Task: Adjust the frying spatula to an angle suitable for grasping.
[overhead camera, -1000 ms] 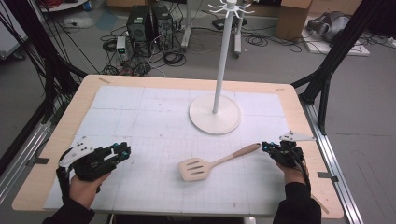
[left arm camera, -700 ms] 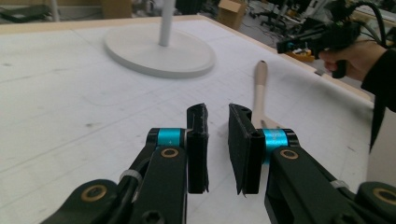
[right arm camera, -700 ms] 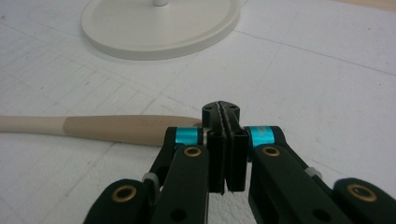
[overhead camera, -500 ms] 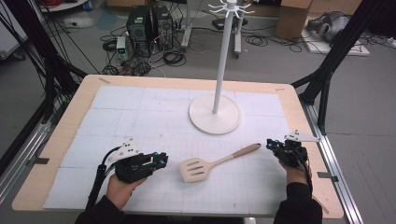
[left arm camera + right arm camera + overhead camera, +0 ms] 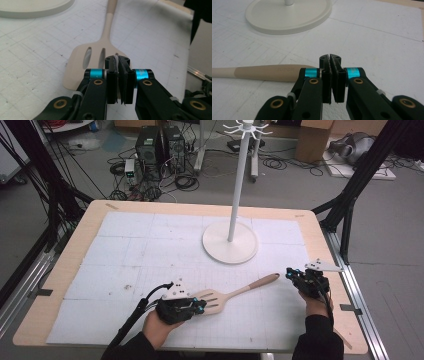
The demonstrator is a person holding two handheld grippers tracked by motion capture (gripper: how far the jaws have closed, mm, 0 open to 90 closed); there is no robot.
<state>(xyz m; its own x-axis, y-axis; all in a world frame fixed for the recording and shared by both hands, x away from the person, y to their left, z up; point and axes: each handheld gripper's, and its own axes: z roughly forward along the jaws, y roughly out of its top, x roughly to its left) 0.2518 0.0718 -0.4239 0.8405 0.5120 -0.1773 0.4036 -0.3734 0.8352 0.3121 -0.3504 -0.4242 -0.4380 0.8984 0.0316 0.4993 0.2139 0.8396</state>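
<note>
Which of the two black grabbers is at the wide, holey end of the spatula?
The left gripper, by the spatula's slotted blade; the right gripper waits at the handle tip.

The left gripper (image 5: 117, 58) has just been closing its black jaws, which now meet with nothing between them, over the slotted blade of the beige spatula (image 5: 96, 56). The spatula's handle runs away toward a white round base (image 5: 35, 8) on the gridded white mat (image 5: 32, 65).
</note>
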